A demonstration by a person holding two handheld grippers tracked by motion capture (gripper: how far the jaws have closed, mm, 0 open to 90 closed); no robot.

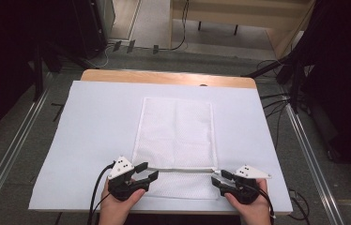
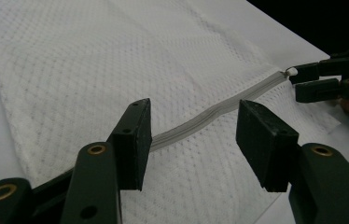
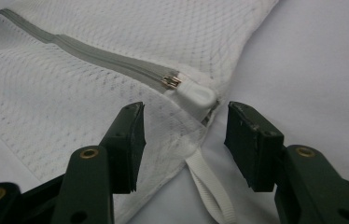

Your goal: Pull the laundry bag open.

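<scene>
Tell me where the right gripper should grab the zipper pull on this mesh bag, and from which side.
Grip the white pull tab at the bag's corner, just past the metal slider. It is flat and lies along the zipper, so approaching along the zipper line from off the bag's edge, where the right gripper already sits with open jaws, probably suits best.

Lab: black curtains (image 1: 4,70), floor rails (image 1: 11,154), cables (image 1: 277,101), covered table (image 1: 94,122).
</scene>
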